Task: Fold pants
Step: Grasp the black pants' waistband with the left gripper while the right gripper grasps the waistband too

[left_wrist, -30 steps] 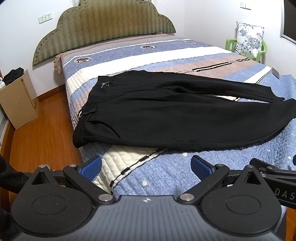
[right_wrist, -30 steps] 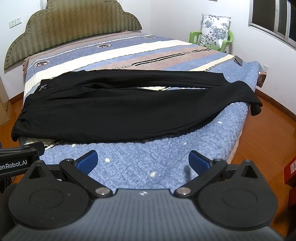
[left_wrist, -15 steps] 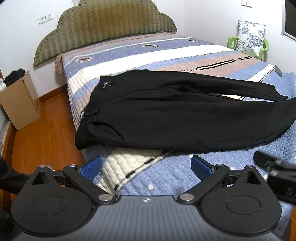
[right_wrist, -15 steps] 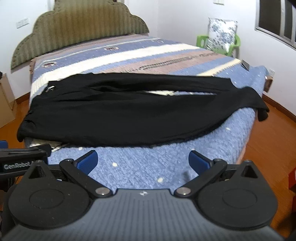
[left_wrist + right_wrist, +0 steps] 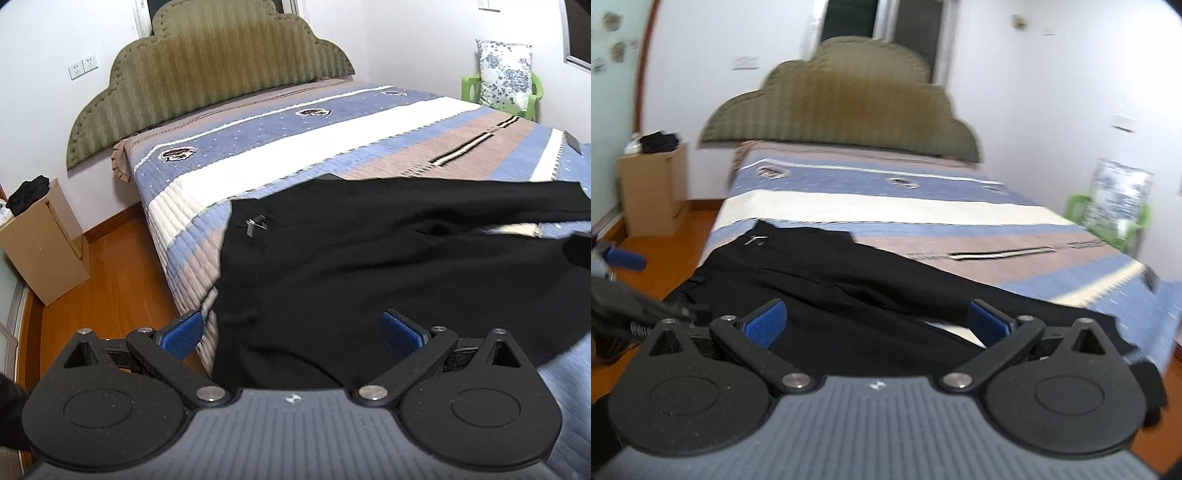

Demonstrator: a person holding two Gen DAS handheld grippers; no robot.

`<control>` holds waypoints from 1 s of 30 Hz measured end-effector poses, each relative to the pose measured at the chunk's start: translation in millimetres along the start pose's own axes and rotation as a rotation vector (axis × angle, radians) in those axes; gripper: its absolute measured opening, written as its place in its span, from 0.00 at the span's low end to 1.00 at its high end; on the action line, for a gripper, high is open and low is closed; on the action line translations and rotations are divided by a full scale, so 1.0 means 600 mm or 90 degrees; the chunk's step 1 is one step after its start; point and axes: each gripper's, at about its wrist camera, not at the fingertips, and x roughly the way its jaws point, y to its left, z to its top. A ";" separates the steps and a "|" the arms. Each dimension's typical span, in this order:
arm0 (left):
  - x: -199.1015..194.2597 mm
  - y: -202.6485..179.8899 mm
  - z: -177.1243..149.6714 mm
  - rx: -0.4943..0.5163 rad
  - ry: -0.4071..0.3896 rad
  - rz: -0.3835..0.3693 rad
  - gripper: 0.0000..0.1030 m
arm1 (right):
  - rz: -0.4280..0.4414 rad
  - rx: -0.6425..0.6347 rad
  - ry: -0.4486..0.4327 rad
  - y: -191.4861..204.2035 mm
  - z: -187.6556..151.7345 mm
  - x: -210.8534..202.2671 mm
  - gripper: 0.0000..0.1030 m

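through my left wrist camera, my left gripper [image 5: 291,328] hung with its blue pads [image 5: 183,330] spread wide and nothing between them, just above the waist end of the black pants [image 5: 369,273]. the pants lay flat across the striped quilt [image 5: 332,147] of the bed, legs running off to the right (a small metal tag showed near the waistband). a cardboard box [image 5: 44,240] stood on the wood floor at left.

through my right wrist camera, badly blurred, my right gripper [image 5: 877,319] was also spread apart and empty, over the pants [image 5: 831,295] near the bed's edge. the olive headboard [image 5: 842,107] rose beyond, a green chair [image 5: 1108,218] at right.
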 end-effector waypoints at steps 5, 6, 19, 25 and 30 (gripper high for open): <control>0.088 0.074 0.062 -0.013 0.013 -0.003 1.00 | 0.067 -0.057 -0.032 -0.025 0.033 0.083 1.00; 0.109 0.087 0.074 -0.018 0.025 -0.011 1.00 | 0.071 -0.070 -0.030 -0.031 0.042 0.106 1.00; 0.353 0.197 0.201 -0.064 0.125 -0.189 1.00 | 0.097 -0.113 0.041 -0.116 0.090 0.359 0.99; 0.425 0.205 0.230 -0.048 0.135 -0.204 0.99 | 0.143 -0.123 0.044 -0.121 0.099 0.411 1.00; 0.461 0.204 0.239 -0.002 0.140 -0.206 0.99 | 0.184 -0.103 0.061 -0.141 0.109 0.465 1.00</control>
